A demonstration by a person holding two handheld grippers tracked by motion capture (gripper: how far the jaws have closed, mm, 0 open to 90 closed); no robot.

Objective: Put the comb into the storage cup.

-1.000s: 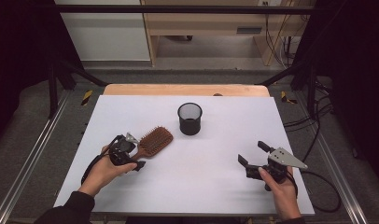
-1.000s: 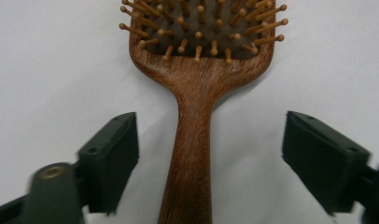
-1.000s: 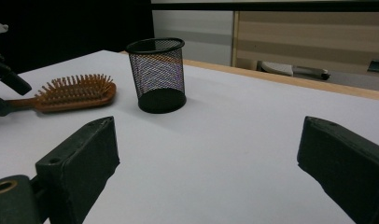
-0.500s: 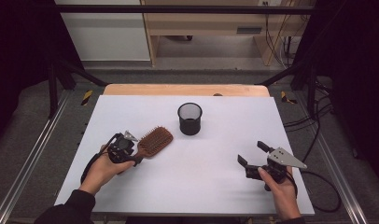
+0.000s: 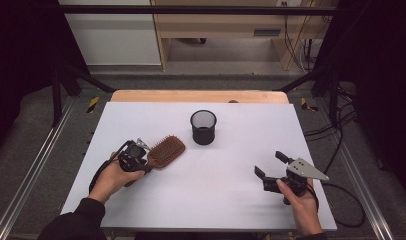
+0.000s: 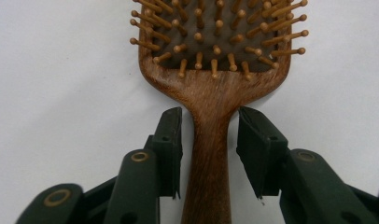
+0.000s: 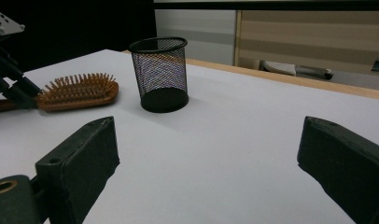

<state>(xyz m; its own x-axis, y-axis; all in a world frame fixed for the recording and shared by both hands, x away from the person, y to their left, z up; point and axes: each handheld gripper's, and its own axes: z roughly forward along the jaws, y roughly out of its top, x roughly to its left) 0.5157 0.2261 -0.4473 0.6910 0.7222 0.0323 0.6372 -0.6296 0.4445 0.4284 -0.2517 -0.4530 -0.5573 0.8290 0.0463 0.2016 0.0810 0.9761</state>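
A wooden paddle hairbrush (image 5: 166, 151) lies bristles up on the left of the white table (image 5: 226, 210). My left gripper (image 5: 147, 160) sits at its handle end. In the left gripper view the two jaws of the left gripper (image 6: 210, 119) straddle the hairbrush (image 6: 211, 88) handle, with a narrow gap on each side, so it is open. My right gripper (image 5: 270, 164) stands wide open near the front right with nothing between its jaws. The right gripper view has the right gripper (image 7: 208, 135) facing a black mesh cup (image 7: 160, 74) and the hairbrush (image 7: 78, 91).
The black mesh cup (image 5: 203, 127) stands upright at the table's middle back, right of the brush head. A wooden strip (image 5: 198, 96) runs along the far edge. Cables (image 5: 341, 195) trail off the right side.
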